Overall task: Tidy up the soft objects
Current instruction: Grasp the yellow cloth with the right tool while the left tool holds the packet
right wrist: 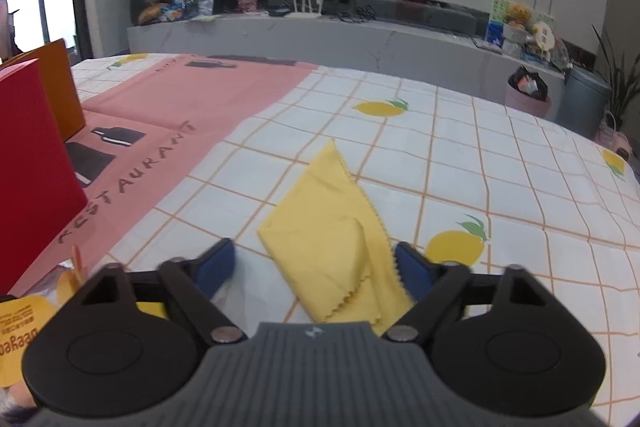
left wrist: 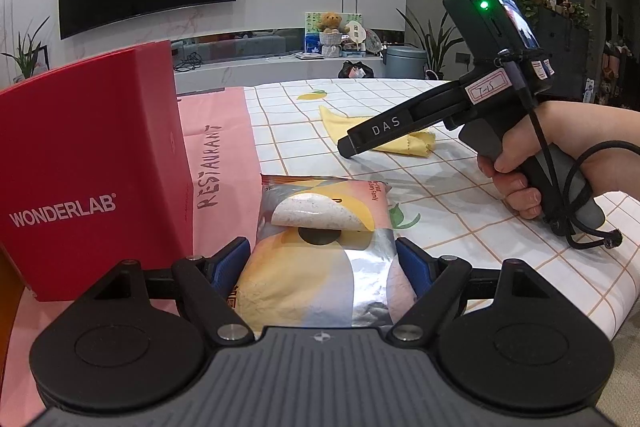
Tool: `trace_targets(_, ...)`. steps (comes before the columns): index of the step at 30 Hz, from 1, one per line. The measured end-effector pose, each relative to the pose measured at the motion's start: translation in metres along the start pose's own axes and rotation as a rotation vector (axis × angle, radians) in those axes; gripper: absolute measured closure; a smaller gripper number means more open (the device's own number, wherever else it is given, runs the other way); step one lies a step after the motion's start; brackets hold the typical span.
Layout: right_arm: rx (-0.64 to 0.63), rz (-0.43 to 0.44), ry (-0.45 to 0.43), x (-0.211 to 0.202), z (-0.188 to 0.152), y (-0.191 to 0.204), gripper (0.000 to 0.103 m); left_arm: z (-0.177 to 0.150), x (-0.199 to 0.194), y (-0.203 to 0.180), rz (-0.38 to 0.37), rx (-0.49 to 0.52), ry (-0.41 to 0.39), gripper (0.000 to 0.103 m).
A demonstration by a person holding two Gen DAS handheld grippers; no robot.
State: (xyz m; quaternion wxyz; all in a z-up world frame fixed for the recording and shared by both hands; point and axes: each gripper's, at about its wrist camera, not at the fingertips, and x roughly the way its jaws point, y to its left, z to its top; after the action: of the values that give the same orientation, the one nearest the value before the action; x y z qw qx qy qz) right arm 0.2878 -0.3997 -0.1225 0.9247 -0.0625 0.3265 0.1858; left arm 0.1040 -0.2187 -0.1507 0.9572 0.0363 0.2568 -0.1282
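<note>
The left gripper has its blue fingers pressed against both sides of a soft foil pouch, holding it. The pouch lies lengthwise on the worktop, its far end pointing away from the camera, straddling the edge where a pink cloth meets the checked lemon-print cover. A red box stands upright just beside the pouch on its left, resting on the pink cloth.

The right gripper hovers low over a folded yellow cloth that lies flat on the checked cover, well apart from the pouch. Its fingers stand fairly wide, one on each side of the cloth's near end. The right-hand finger sits at the cloth's zigzag edge; the left-hand one is clear of it, and the cloth is not pinched. In the left wrist view a hand grips the right gripper's handle, with the fingers angled down toward the yellow cloth.
</note>
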Motion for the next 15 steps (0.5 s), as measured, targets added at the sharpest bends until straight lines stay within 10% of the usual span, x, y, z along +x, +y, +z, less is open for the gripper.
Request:
trace_targets(2, -0.018, 0.006, -0.016, -0.002, 0.000, 0.006, 0.066, 0.000, 0.000, 0.000, 0.001, 0.000, 0.000, 0.008)
trace_targets(5, -0.064, 0.012, -0.028, -0.003, 0.001, 0.017, 0.086, 0.000, 0.000, 0.000, 0.001, 0.000, 0.000, 0.008)
trace_targets(15, -0.063, -0.055, -0.025, -0.001, 0.003, 0.031, 0.093, -0.001, 0.000, -0.001, 0.000, 0.001, -0.003, 0.011)
